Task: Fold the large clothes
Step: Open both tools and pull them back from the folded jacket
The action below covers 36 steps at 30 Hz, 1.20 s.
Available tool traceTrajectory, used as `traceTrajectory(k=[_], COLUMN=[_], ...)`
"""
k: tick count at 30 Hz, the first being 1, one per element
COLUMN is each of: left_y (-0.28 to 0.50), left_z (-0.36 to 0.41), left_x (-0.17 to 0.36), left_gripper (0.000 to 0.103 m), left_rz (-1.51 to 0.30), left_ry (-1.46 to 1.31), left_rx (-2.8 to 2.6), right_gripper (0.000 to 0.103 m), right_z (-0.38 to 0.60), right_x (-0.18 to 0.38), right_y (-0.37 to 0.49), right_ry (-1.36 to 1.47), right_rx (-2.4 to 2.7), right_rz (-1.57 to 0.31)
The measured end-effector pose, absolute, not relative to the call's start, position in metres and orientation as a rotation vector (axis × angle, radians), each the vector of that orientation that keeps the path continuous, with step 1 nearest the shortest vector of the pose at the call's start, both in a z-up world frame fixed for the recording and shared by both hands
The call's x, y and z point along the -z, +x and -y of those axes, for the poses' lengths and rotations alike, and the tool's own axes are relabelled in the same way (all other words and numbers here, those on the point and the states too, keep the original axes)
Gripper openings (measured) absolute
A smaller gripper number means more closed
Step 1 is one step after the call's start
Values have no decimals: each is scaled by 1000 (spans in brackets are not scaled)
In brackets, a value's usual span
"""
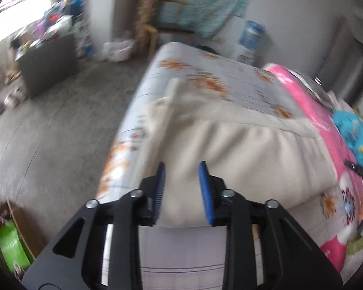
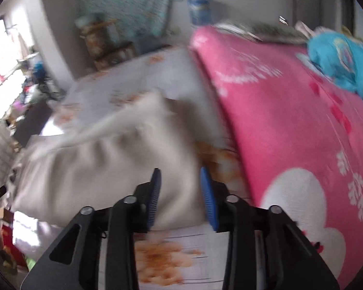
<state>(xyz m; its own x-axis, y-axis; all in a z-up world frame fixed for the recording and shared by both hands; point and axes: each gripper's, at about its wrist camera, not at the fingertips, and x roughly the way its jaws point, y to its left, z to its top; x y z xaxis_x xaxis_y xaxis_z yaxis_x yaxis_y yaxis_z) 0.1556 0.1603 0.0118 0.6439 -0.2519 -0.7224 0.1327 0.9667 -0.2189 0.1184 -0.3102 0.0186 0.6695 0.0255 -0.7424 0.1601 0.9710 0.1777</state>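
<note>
- A bed (image 1: 157, 77), covered by a pale flowered sheet, is seen beyond both pairs of fingers.
- A pink blanket (image 2: 290, 125) is spread to the right of the right fingers.
- A cream garment (image 1: 230, 145), folded into a thick pad, lies just ahead of the fingers.
- The left gripper (image 1: 182, 169) is parted, nothing gripped.
- The right gripper (image 2: 180, 175) is likewise parted, nothing clamped.

Both views motion-blurred – cream garment (image 1: 230, 145) folds smeared, desk clutter (image 1: 48, 24) unreadable, pink blanket (image 2: 290, 133) cut off at right
</note>
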Motion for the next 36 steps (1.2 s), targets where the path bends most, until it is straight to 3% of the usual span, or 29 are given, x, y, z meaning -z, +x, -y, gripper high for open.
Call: traceTrajectory(k=[5, 8, 14, 19, 25, 28, 36], left_y=[159, 160, 160, 172, 168, 168, 171], left_z=[-94, -76, -58, -43, -44, -45, -47], left_x=[12, 36, 13, 34, 36, 36, 36], left_gripper=[69, 73, 73, 75, 78, 79, 84], left_rz=[-919, -959, -915, -984, -984, -988, -990], left_ry=[39, 123, 95, 109, 120, 117, 113], left_rx=[264, 189, 210, 147, 123, 121, 122], right_gripper=[56, 59, 64, 67, 67, 69, 73], right_z=[258, 254, 201, 150, 137, 118, 159], right_x=[25, 39, -3, 43, 9, 31, 14], right_y=[139, 143, 134, 149, 135, 149, 145], right_ry=[100, 87, 69, -65, -66, -113, -41], right_rx=[26, 74, -72, -112, -146, -187, -94], right_rz=[-967, -1010, -884, -977, -897, -944, -916])
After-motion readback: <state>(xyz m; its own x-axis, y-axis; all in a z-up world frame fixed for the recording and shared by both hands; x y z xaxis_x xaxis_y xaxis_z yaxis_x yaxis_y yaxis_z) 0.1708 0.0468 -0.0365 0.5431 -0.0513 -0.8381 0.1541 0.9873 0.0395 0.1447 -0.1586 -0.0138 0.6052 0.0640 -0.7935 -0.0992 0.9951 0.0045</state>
